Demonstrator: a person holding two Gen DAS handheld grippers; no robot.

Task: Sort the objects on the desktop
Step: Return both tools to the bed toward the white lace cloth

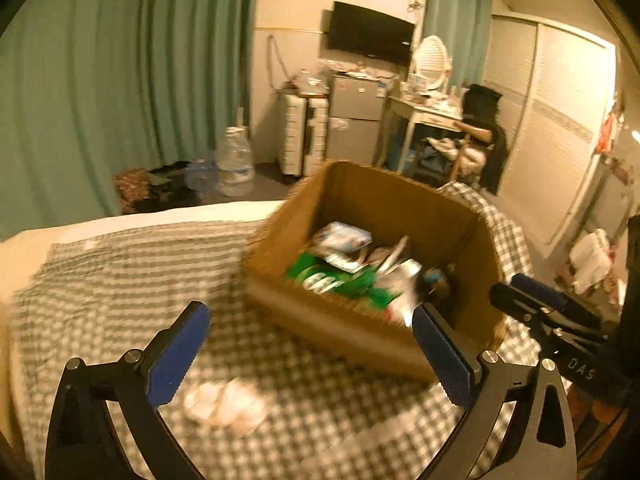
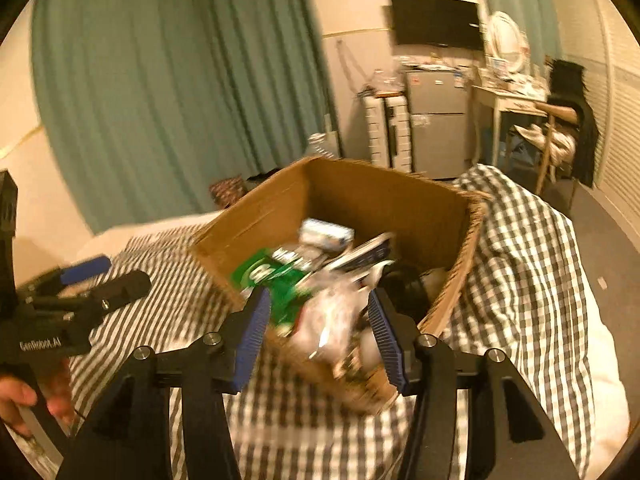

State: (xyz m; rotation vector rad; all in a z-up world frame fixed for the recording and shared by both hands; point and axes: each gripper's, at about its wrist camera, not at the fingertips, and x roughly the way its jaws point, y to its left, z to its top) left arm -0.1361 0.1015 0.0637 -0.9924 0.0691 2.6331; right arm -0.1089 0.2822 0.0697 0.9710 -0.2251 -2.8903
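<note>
A brown cardboard box (image 1: 352, 320) stands on a checked cloth and holds a green packet (image 1: 340, 280), white packets and other items. My left gripper (image 1: 312, 344) is open and empty, low over the cloth just left of the box. A white crumpled item (image 1: 224, 402) lies on the cloth between its fingers. My right gripper (image 2: 318, 338) is open above the box's near corner (image 2: 360, 392), with a blurred clear plastic packet (image 2: 332, 320) between the fingers; I cannot tell if it touches them. The box (image 2: 248, 224) and green packet (image 2: 276, 280) show there too.
The checked cloth (image 1: 120, 280) covers a bed-like surface. The right gripper (image 1: 552, 312) shows at the right of the left wrist view; the left gripper (image 2: 80, 292) at the left of the right wrist view. Curtains, water bottles (image 1: 236, 160), fridge and desk stand behind.
</note>
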